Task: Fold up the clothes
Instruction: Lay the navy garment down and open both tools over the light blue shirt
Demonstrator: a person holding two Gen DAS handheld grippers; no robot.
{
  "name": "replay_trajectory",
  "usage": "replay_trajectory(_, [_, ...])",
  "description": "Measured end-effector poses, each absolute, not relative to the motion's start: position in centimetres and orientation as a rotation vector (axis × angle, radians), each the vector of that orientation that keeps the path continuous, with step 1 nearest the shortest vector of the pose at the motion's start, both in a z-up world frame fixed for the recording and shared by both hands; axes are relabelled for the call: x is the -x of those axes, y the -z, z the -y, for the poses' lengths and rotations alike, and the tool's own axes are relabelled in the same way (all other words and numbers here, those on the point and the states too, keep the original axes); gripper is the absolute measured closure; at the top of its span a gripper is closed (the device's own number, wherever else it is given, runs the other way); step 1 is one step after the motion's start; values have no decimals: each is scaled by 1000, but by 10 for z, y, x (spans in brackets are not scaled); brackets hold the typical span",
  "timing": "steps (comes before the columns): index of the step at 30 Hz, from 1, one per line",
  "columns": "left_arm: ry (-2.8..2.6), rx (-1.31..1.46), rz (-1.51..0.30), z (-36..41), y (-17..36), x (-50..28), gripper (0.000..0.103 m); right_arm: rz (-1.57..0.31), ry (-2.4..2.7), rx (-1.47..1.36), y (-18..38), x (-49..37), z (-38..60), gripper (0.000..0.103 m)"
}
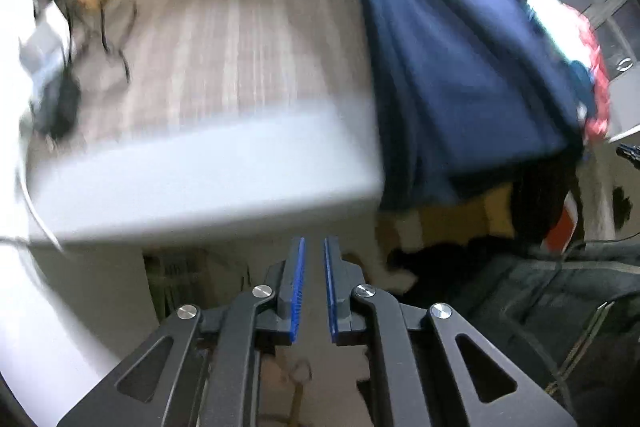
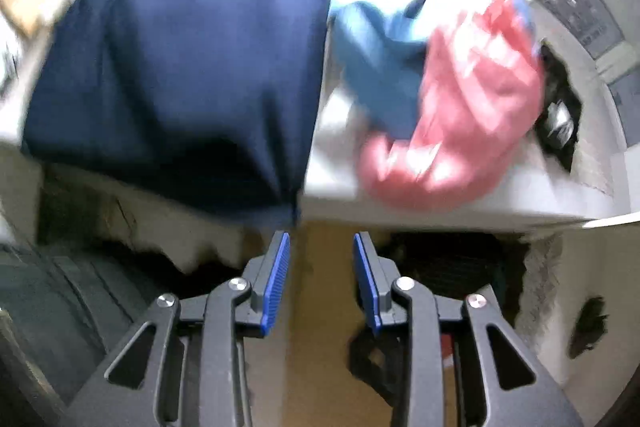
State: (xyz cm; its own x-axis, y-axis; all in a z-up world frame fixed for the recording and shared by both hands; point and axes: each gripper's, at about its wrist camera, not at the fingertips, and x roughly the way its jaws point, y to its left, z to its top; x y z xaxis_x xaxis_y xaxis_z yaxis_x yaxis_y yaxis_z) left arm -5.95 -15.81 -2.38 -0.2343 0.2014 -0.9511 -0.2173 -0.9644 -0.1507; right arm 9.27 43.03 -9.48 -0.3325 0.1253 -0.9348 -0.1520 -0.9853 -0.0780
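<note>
Lay draped over the near edge of the bed (image 1: 208,187), long axis running far to near, hem hanging off the edge: navy garment (image 2: 180,59), beyond and left of the right gripper (image 2: 322,279), the nearer of the two, jaws parted and empty. Sat right of the navy cloth on the same surface, crowding that side: pink garment (image 2: 472,115) and teal garment (image 2: 380,67). Hung well left of the cloth, off the bed's near edge: left gripper (image 1: 314,287), nearly closed, holding nothing.
</note>
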Motion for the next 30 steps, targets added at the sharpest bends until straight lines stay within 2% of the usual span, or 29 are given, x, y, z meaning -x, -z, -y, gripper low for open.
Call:
replay_trajectory(3, [-2310, 1561, -75, 120, -15, 84, 94, -73, -2548, 1529, 52, -58, -436, 57])
replay_trajectory(5, [-2291, 1442, -107, 86, -35, 98, 89, -28, -2601, 1443, 35, -22, -439, 57])
replay_trajectory(8, [-2195, 1312, -122, 18, -44, 115, 88, 55, -2639, 1399, 28, 38, -450, 57])
replay_trajectory(11, [-2099, 1251, -101, -51, -43, 128, 88, 5, -2674, 1389, 34, 92, -480, 56])
replay_trajectory(15, [-2000, 1273, -76, -130, -24, 147, 88, -189, -2686, 1442, 56, 178, -534, 56])
replay_trajectory(21, [-1962, 1383, -74, -219, 5, 176, 88, -38, -2651, 1542, 107, 296, -591, 56])
replay_trajectory(25, [-2022, 1352, -52, -261, -7, 227, 88, -128, -2673, 1675, 141, 351, -619, 56])
replay_trajectory(26, [-2049, 1324, -54, -272, -11, 245, 87, -164, -2684, 1706, 147, 360, -624, 55])
replay_trajectory(28, [-2105, 1267, -67, -296, -18, 286, 75, -247, -2673, 1769, 160, 373, -635, 55])
replay_trajectory(30, [-2133, 1225, -68, -316, -20, 326, 74, -359, -2648, 1834, 173, 382, -645, 55])
